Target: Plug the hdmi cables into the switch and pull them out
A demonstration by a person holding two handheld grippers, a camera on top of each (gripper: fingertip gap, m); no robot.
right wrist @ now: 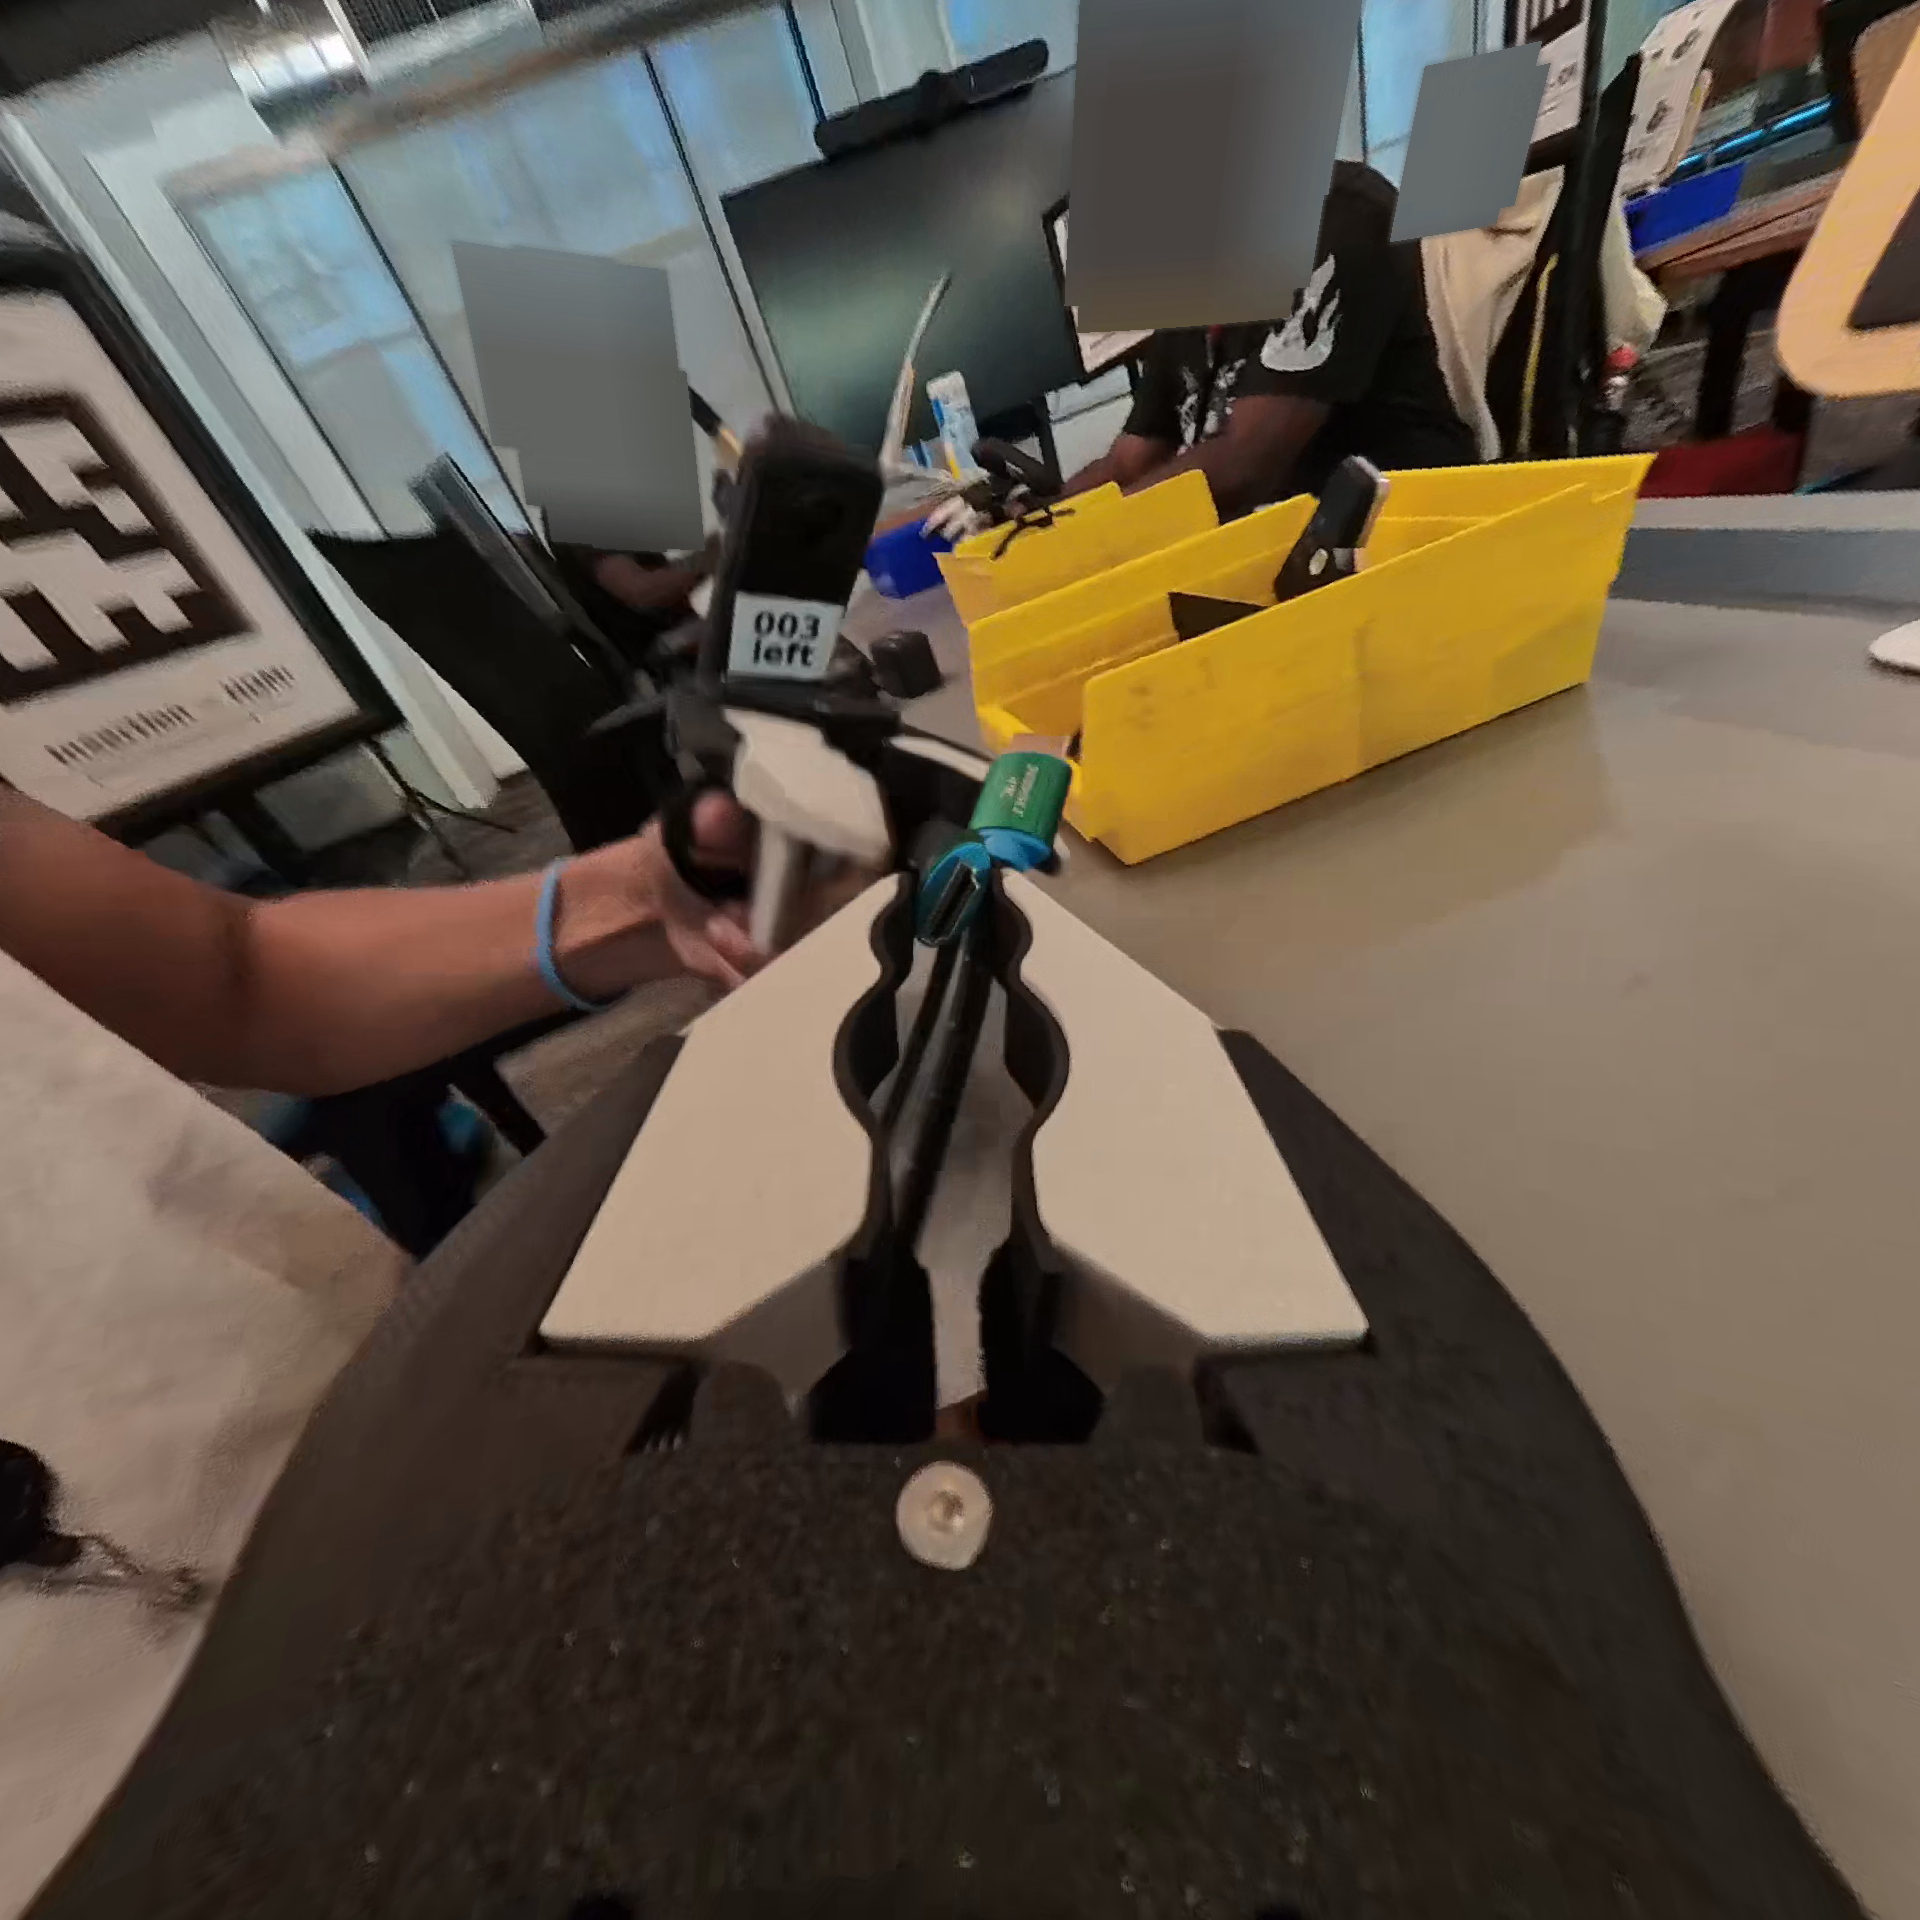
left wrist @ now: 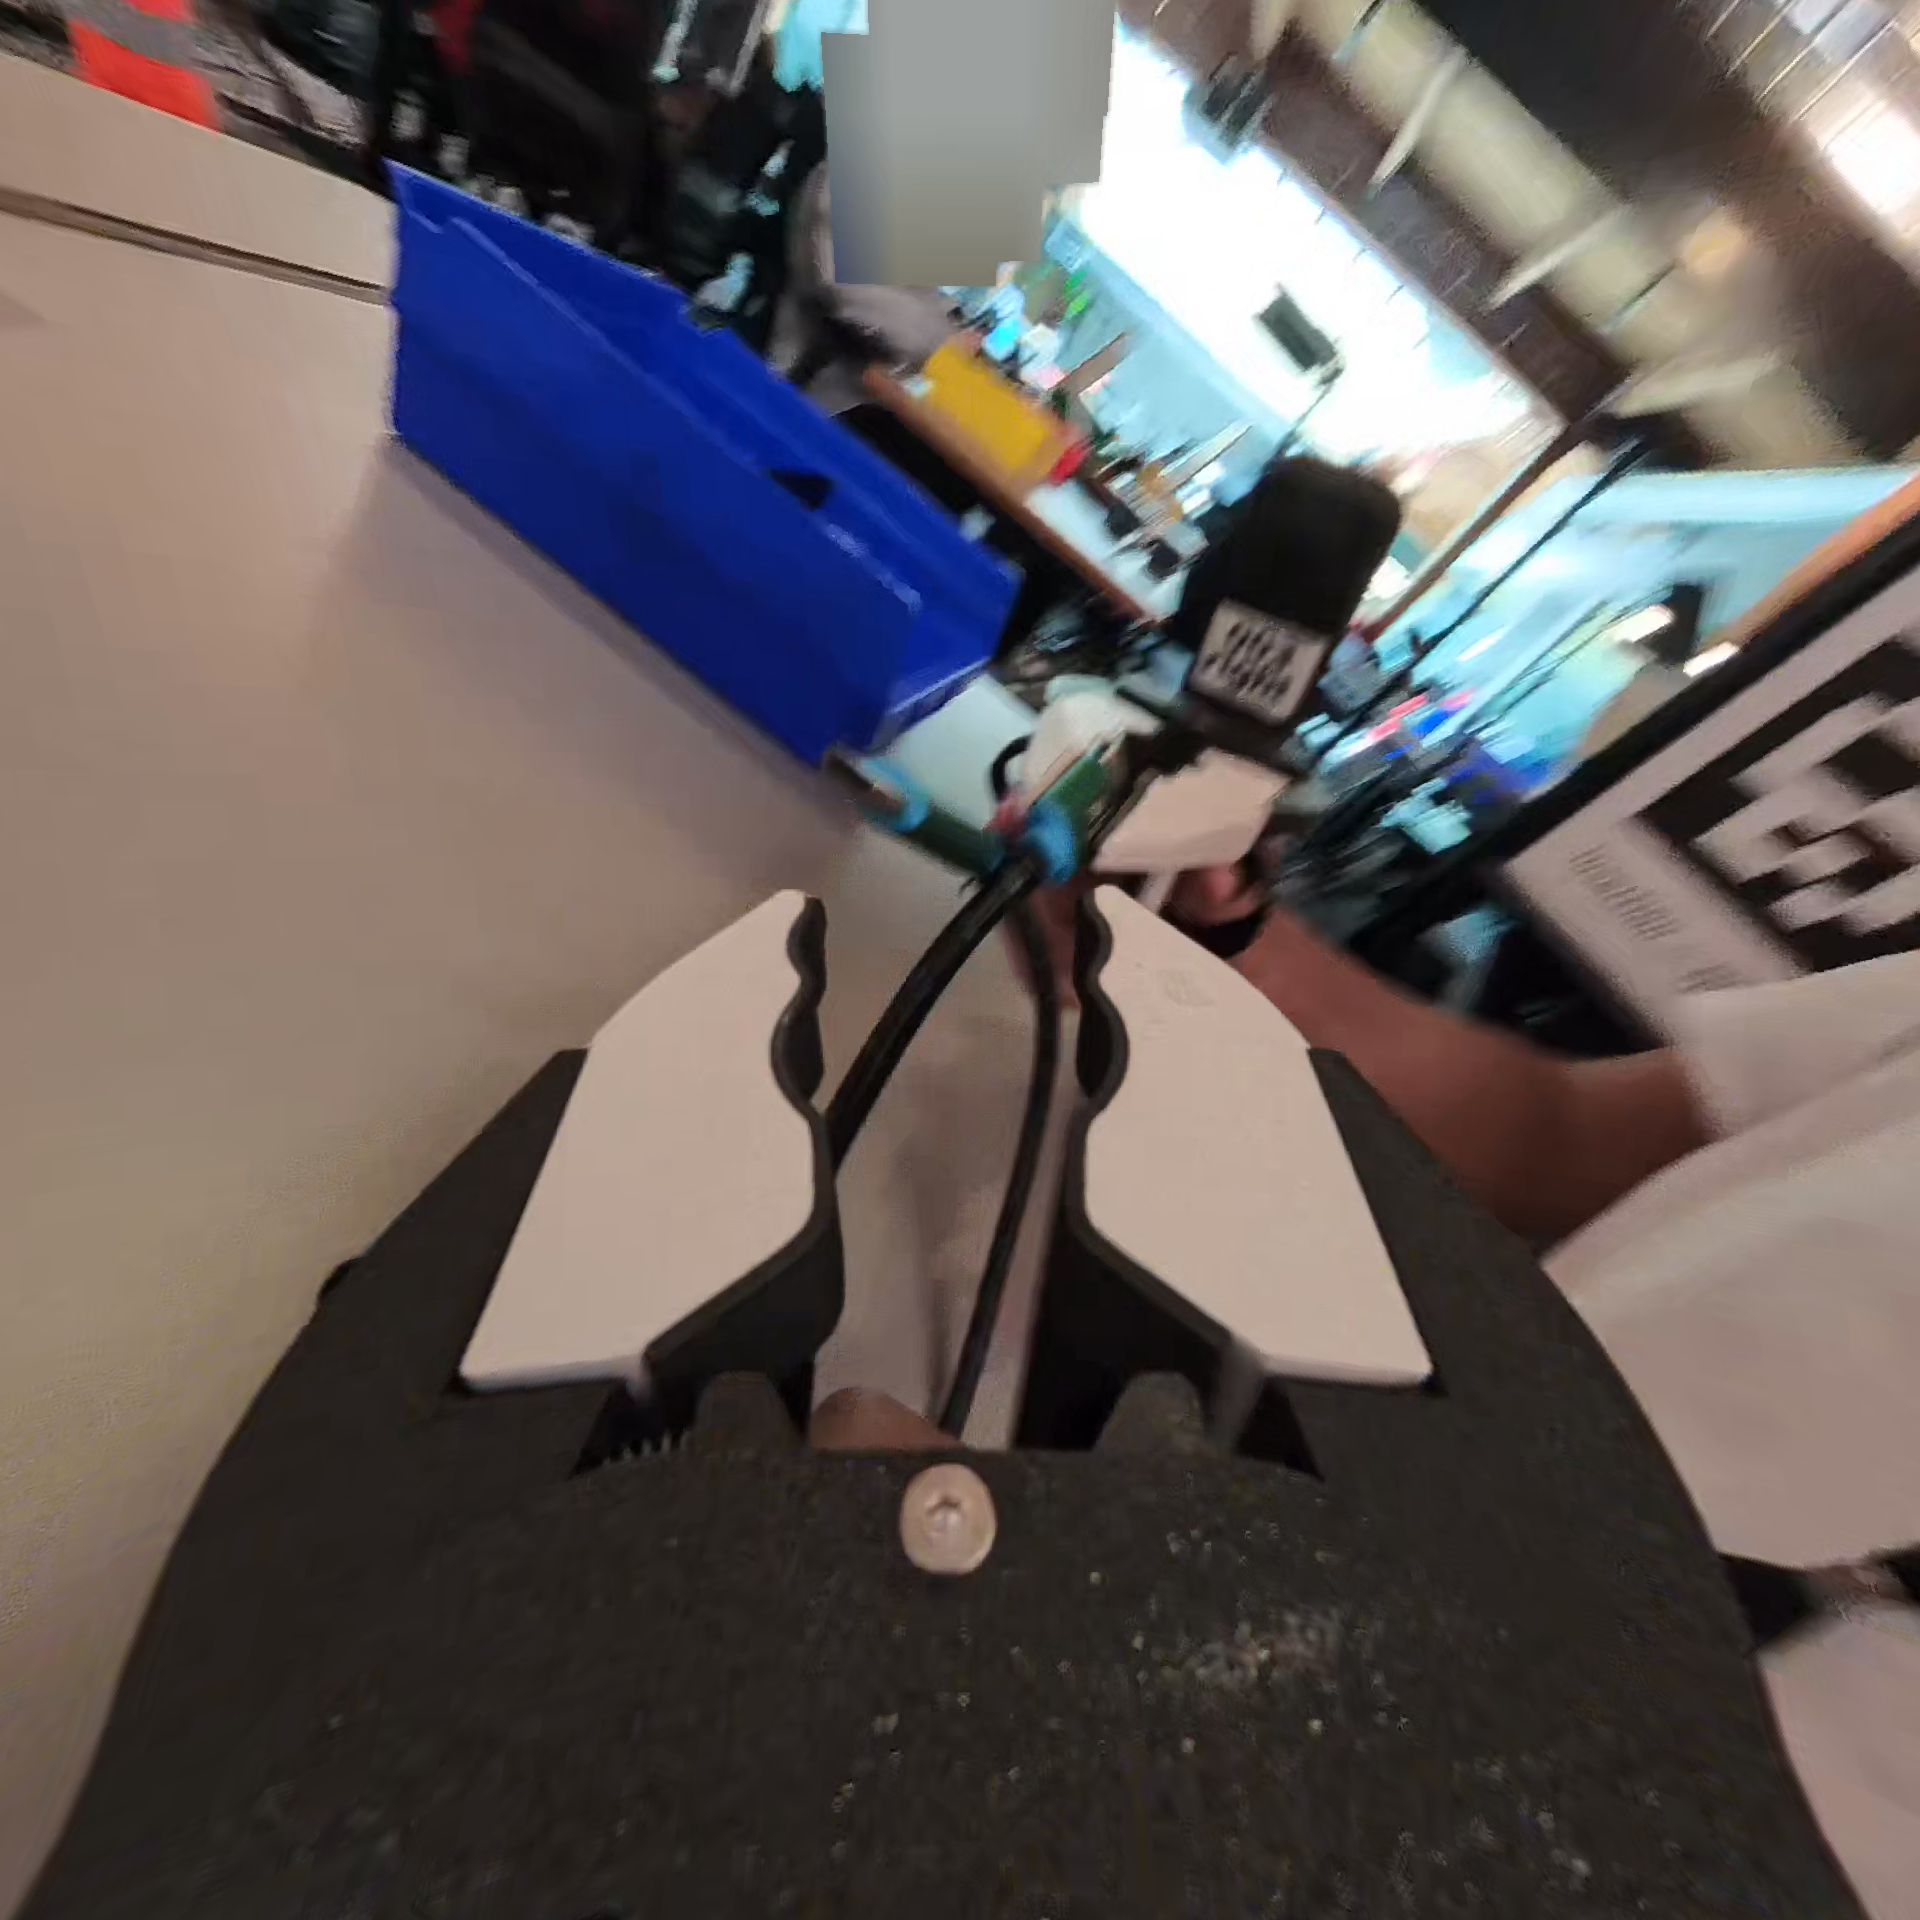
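Note:
In the right wrist view my right gripper (right wrist: 954,885) is closed on a blue-green HDMI plug (right wrist: 943,902) at its fingertips. The plug's metal end faces the camera. A black cable (right wrist: 930,1081) runs back between the fingers. A second green plug with a blue collar (right wrist: 1023,800) hangs just beyond the tips. In the left wrist view my left gripper (left wrist: 951,925) is open. Two black cables (left wrist: 904,1029) pass between its fingers, with a gap to the pads. They lead up to the green and blue plugs (left wrist: 961,831) at the right gripper (left wrist: 1132,779). No switch is in view.
A blue bin (left wrist: 665,468) stands on the pale table (left wrist: 260,831) ahead of the left gripper. A yellow divided bin (right wrist: 1299,665) stands on the table (right wrist: 1558,1039) ahead of the right gripper. The person's forearms cross both views. People sit at desks behind. Some 4 centimetres of space lies between my two pairs of fingers.

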